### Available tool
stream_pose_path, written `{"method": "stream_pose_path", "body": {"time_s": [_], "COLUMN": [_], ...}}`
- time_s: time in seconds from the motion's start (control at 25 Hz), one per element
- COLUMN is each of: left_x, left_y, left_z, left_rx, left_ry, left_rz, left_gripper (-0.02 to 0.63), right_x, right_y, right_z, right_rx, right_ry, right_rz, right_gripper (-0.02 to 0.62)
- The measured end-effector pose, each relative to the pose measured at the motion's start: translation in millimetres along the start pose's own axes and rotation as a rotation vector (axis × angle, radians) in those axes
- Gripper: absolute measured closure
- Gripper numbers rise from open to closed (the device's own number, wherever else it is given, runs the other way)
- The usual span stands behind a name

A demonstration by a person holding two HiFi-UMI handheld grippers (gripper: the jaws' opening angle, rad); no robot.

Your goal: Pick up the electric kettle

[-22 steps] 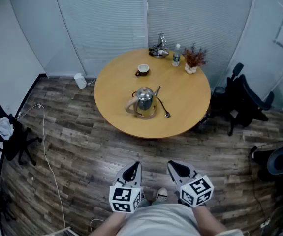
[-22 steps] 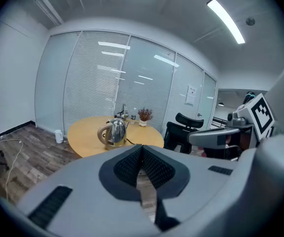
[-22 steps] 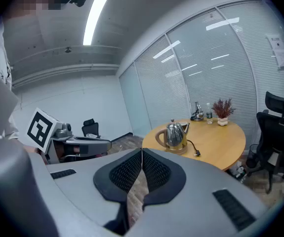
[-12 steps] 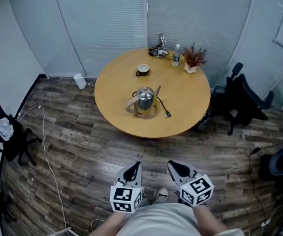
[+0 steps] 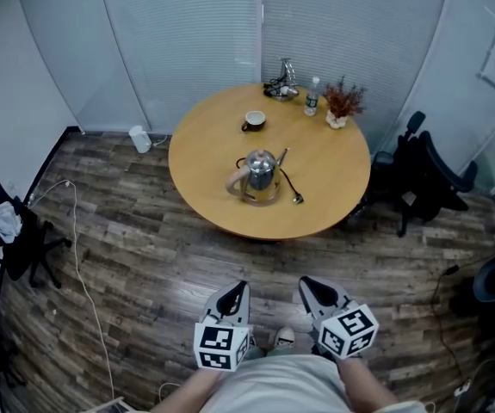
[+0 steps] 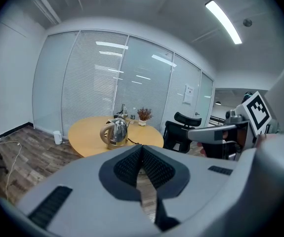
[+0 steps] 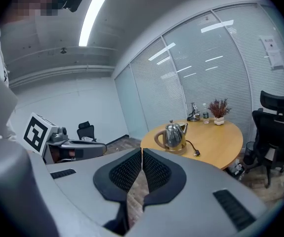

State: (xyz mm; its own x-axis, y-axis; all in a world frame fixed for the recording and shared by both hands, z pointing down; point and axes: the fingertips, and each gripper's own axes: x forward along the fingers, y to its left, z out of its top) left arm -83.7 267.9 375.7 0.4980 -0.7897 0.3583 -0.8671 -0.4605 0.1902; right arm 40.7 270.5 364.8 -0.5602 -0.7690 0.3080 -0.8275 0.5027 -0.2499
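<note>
A shiny steel electric kettle (image 5: 261,172) with a tan handle stands on its base near the middle of a round wooden table (image 5: 333,205); it also shows far ahead in the left gripper view (image 6: 116,131) and the right gripper view (image 7: 173,135). Its black cord (image 5: 288,188) trails to the right. My left gripper (image 5: 232,300) and right gripper (image 5: 316,292) hang close to my body over the floor, well short of the table. Both are shut with nothing between their jaws.
On the table's far side sit a cup on a saucer (image 5: 252,121), a water bottle (image 5: 312,98), a small potted plant (image 5: 343,105) and a metal item (image 5: 283,84). Black office chairs stand at the right (image 5: 423,175) and left (image 5: 6,231). A white cable (image 5: 83,274) crosses the wood floor.
The view has shifted slightly, so the table and kettle sit a little further right. Both grippers stay shut near my body.
</note>
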Motion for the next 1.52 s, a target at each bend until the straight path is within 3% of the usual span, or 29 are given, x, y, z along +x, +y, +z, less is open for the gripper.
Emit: {"method": "stream_pose_path", "body": {"time_s": [0.4, 0.72, 1.0, 1.52], "left_x": [-8.0, 4.8, 42.3, 141.3], "left_y": [26.2, 31.4, 50.1, 82.1], "left_z": [2.9, -3.4, 5.2, 51.3], "left_rx": [0.009, -0.004, -0.025, -0.016], "left_ry": [-0.014, 0.008, 0.007, 0.009], "left_rz": [-0.040, -0.053, -0.002, 0.052], "left_gripper": [0.603, 0.603, 0.603, 0.603], "right_x": [18.3, 26.2, 52.8, 123.4], "right_y": [25.5, 10.8, -20.7, -110.3], "right_z": [-3.8, -5.8, -3.4, 50.9], "right_rx": [0.027, 0.045, 0.057, 0.042], "right_ry": [-0.021, -0.023, -0.003, -0.001], "right_rz": [-0.038, -0.062, -0.033, -0.017], "right_gripper": [0.563, 0.563, 0.563, 0.563]}}
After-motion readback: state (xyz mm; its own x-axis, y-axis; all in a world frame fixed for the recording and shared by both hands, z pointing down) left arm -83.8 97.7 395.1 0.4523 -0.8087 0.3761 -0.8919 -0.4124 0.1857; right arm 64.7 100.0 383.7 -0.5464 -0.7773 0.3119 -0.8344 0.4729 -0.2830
